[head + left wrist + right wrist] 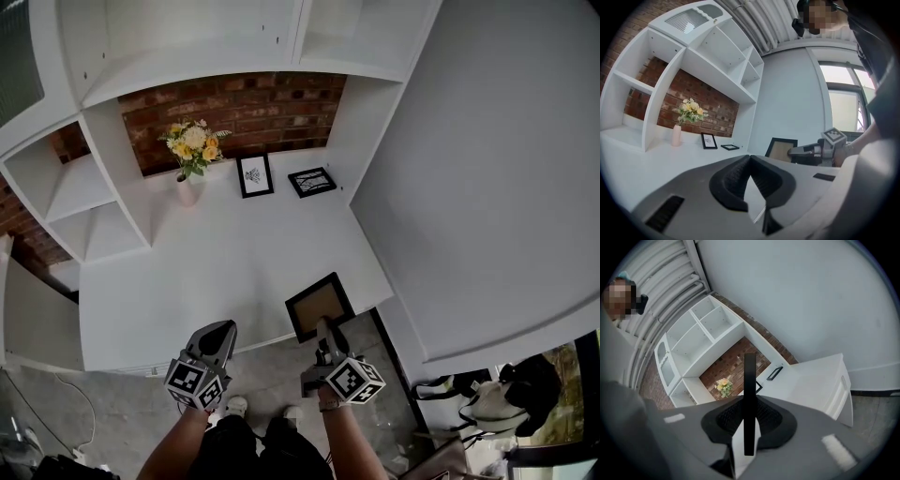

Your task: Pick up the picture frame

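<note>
The picture frame (319,302), black-edged with a brown panel facing me, hangs above the white desk's (206,281) near right corner. My right gripper (322,328) is shut on its lower edge. In the right gripper view the frame (749,376) shows edge-on as a black bar between the pads. My left gripper (218,332) hovers over the desk's front edge to the left, jaws together and holding nothing. The left gripper view shows its pads meeting at the tip (750,158), and the frame (780,149) held by the right gripper (793,152) off to the right.
At the back of the desk stand a pale vase of yellow flowers (187,187), a small upright framed print (254,175) and another frame lying flat (311,181), all before a brick wall (244,108). White shelves (84,197) rise on the left, a white wall (487,178) on the right.
</note>
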